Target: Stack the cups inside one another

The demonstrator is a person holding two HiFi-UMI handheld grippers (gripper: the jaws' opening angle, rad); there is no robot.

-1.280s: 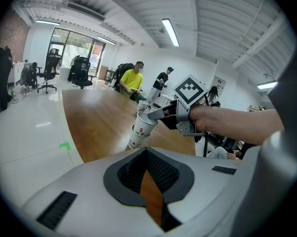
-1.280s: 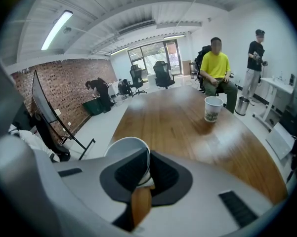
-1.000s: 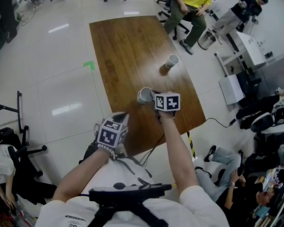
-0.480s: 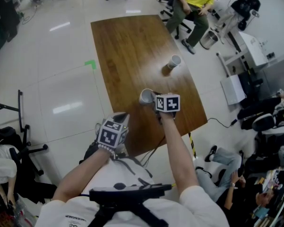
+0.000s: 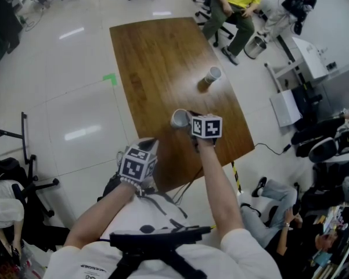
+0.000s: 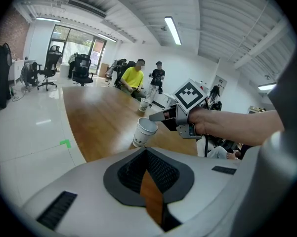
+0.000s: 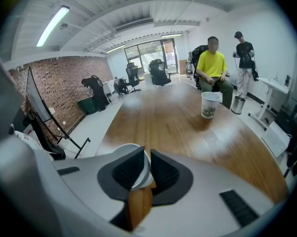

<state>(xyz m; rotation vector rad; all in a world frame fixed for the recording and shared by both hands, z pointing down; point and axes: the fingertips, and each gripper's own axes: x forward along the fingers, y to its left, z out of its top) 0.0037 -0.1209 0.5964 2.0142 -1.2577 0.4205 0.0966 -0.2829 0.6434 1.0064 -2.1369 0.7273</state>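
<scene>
R tongs [image 5: 189,118] just opening, cup [image 5: 178,118] between; L tongs [image 5: 150,142] closed.

Nothing here can be read as a word, number or brand. The near paper cup [image 6: 144,132] has a dark printed band low on its wall, too small to make out. The far paper cup [image 7: 210,105] bears a greenish print, just as illegible. The marker cubes [image 5: 207,125] show only black-and-white square patterns — no letters or digits. A line of small print on the white shirt [image 5: 81,268] is there — but blurred past reading.
</scene>
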